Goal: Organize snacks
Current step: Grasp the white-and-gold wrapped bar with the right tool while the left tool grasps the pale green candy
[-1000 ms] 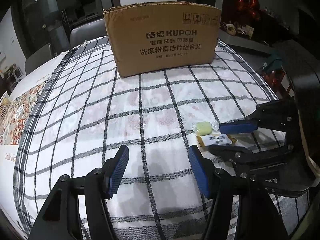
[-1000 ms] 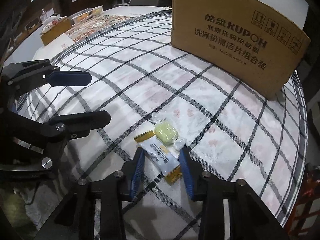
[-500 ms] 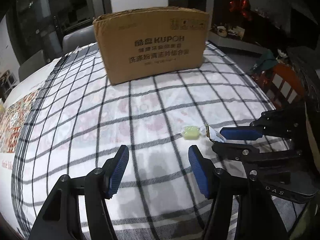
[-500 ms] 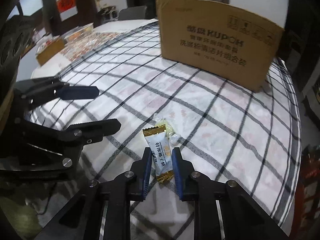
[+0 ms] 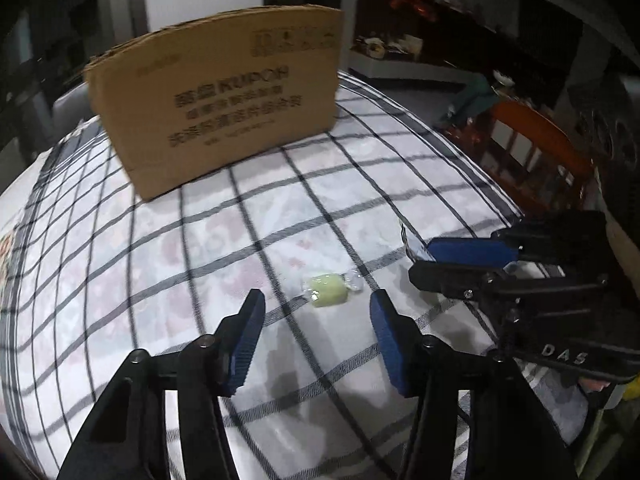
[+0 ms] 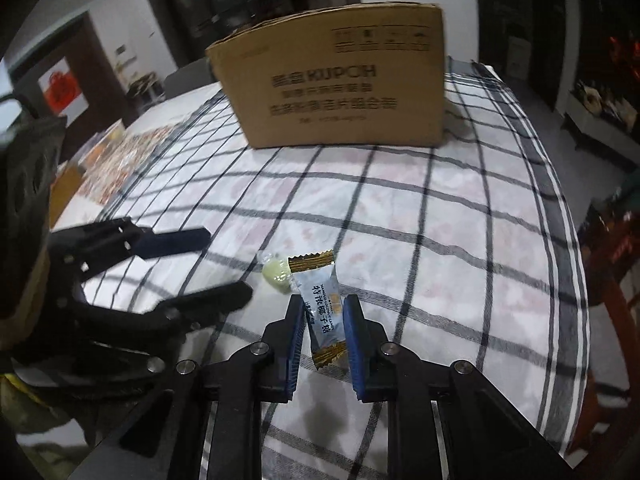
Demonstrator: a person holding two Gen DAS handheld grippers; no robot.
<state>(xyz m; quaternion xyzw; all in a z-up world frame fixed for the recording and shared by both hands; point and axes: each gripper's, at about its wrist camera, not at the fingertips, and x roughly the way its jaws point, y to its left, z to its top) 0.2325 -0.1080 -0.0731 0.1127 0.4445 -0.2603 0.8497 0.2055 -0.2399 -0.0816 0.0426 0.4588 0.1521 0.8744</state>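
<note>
Cardboard box (image 6: 340, 76): brown, corrugated, dark print on its near face, the word KUPOH legible; top edge ragged; stands on the far part of the table.
Table covering (image 6: 460, 240): white cloth with a black check and a faint pink pattern; lies flat under all items.
Candy packet (image 6: 322, 302): long sealed sachet, pale blue-white body, dark Chinese lettering down its length, gold-brown crimped seals at both ends; upright and slightly tilted, raised off the cloth, its top end free.
Right gripper (image 6: 322, 344): blue-padded fingers (image 6: 294, 340) pressed on the two long sides of the candy packet at its lower half; jaws clenched on it.
Right gripper, left wrist view (image 5: 444, 264): seen side-on at the right edge; one end of the packet (image 5: 412, 242) sticks out past the fingertips.
Green sweet (image 5: 326, 289): small pale yellow-green lump in a clear wrapper twisted at both ends; lies on the cloth, apart from either gripper.
Green sweet, right wrist view (image 6: 276, 272): just left of the packet's top seal and behind it; contact between them cannot be told.
Left gripper (image 5: 316, 332): jaws released and spread wide, nothing between the blue pads (image 5: 246, 344); tips near the green sweet, which sits just ahead of the gap.
Left gripper, right wrist view (image 6: 216, 266): at the left, fingers parted, held above the cloth.
Wooden chair (image 5: 536, 148): orange-brown, beyond the right table edge.
</note>
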